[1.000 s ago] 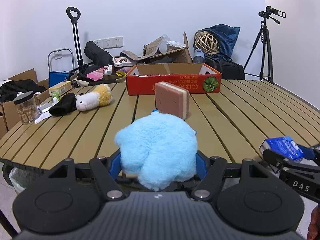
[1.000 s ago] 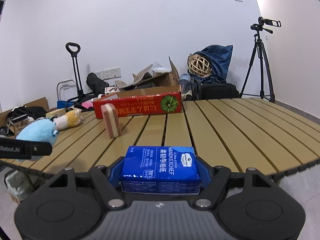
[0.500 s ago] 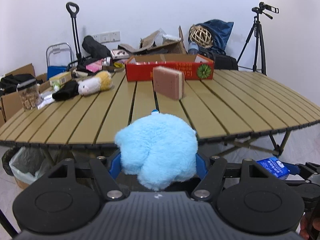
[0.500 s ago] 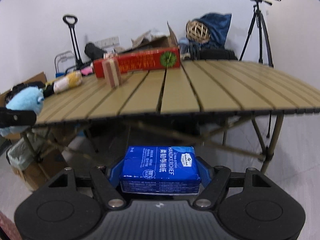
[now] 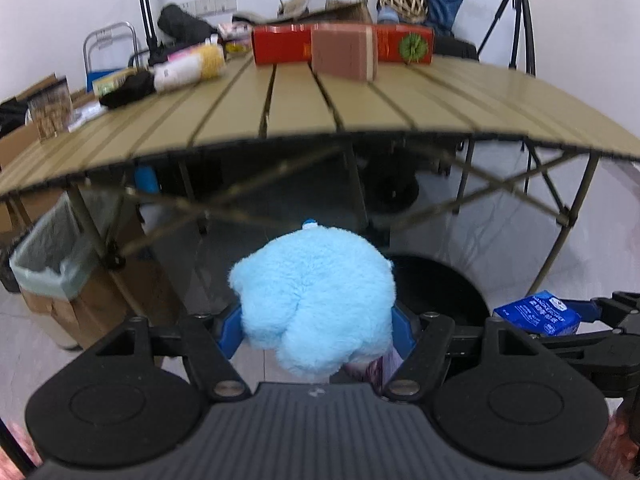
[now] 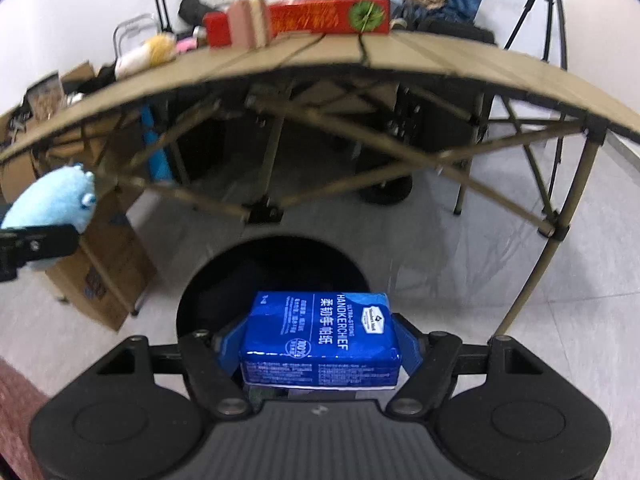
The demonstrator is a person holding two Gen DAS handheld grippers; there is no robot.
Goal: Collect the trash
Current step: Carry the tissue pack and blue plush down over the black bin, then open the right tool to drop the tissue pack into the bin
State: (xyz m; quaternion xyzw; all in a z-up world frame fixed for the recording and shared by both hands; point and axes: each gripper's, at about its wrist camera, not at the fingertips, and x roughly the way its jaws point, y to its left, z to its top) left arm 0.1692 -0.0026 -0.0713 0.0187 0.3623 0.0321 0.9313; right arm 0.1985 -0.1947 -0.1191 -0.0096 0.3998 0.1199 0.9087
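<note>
Right wrist view: a light, crushable tissue pack (image 6: 320, 340) is clamped across its sides by the right tool (image 6: 320, 344); a soft plush toy (image 5: 314, 300) is squeezed in the left tool (image 5: 316, 320).

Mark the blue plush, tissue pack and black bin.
blue plush (image 5: 314, 300), left wrist view, middle of its fur
tissue pack (image 6: 320, 338), right wrist view, printed top face
black bin (image 6: 276, 268), right wrist view, dark opening

Your slatted table (image 5: 360, 108) spans the upper frame; on it you see a red box (image 5: 280, 46), a brown block (image 5: 344, 54) and a plush (image 5: 188, 70) at upper left. On the floor (image 5: 500, 240) below, a lined bin (image 5: 52, 256) sits at left.
</note>
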